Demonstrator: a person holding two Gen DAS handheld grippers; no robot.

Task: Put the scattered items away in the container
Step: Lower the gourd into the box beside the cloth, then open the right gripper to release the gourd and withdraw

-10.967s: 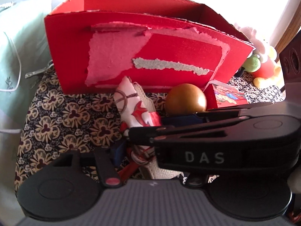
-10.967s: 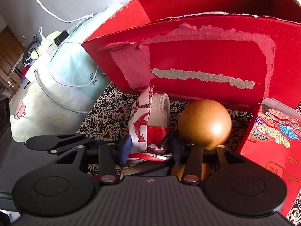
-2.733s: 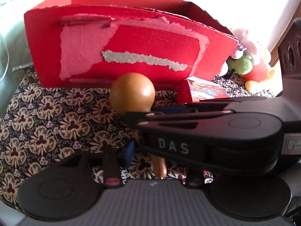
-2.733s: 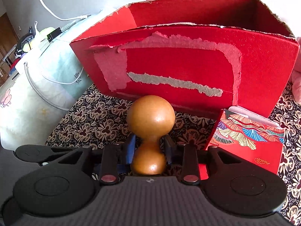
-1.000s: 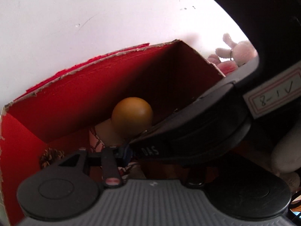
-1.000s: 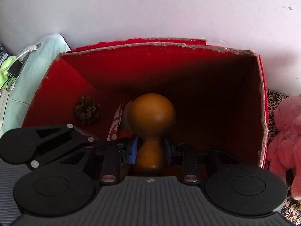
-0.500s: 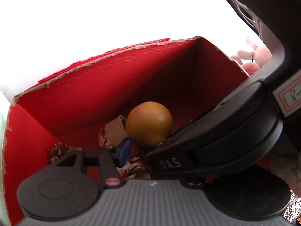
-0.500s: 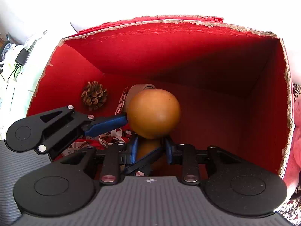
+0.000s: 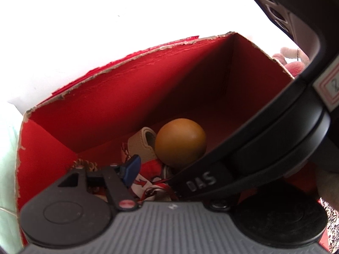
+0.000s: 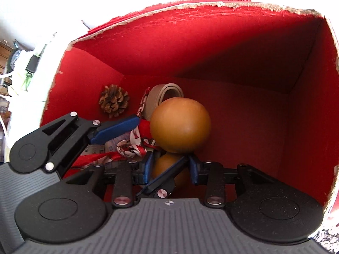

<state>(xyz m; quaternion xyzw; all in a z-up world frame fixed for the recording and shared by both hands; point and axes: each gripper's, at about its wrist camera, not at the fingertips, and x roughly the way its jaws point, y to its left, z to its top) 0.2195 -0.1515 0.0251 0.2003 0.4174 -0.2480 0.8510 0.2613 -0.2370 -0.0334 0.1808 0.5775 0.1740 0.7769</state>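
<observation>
The red cardboard box (image 10: 211,5) fills both views, seen from above. Inside it a brown gourd (image 10: 180,124) stands with its big ball up, against a rolled beige belt (image 10: 163,96) and a red-and-white scarf (image 10: 131,147). My right gripper (image 10: 171,168) has its jaws opening, and the gourd's narrow lower part sits between the blue pads. My left gripper (image 10: 161,138) is opening too. One finger (image 10: 118,128) is swung off to the left and the other crosses in front of the gourd's base. In the left wrist view the gourd (image 9: 180,141) sits by the belt (image 9: 142,144).
A pine cone (image 10: 114,101) lies on the box floor at the left. A pink plush toy (image 9: 294,63) sits beyond the box's right wall. A pale green bag (image 9: 8,169) lies to the left, and cables and clutter (image 10: 31,63) lie outside the left wall. The right half of the box floor is bare.
Both grippers have tipped further down into the box. The left finger has swung away from the gourd's ball, the right pads have widened, and the gourd sits lower beside the belt.
</observation>
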